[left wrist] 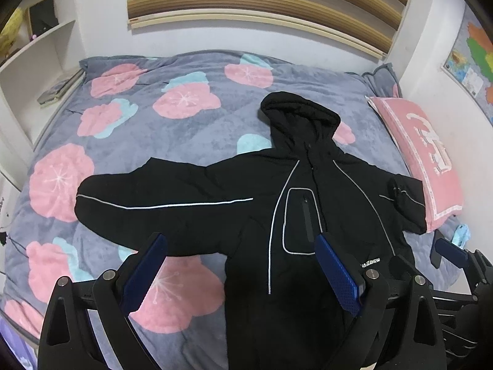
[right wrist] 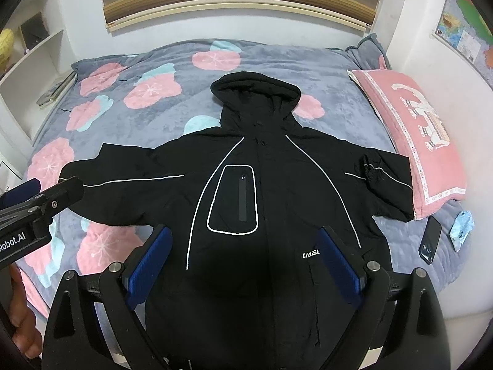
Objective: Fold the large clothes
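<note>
Black jacket (right wrist: 246,185) lies spread beyond both tongs — left (left wrist: 246,274), right (right wrist: 246,265) — wide open, empty.

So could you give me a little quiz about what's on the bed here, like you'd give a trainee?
1. True or false: the black jacket lies spread out, front up, both sleeves out sideways.
2. What touches the end of one sleeve? A) pink pillow B) phone C) bookshelf
3. Fill in: both the left hand-held gripper and the right hand-held gripper are ____, holding nothing.

Key: 1 true; 2 A; 3 open.
</note>
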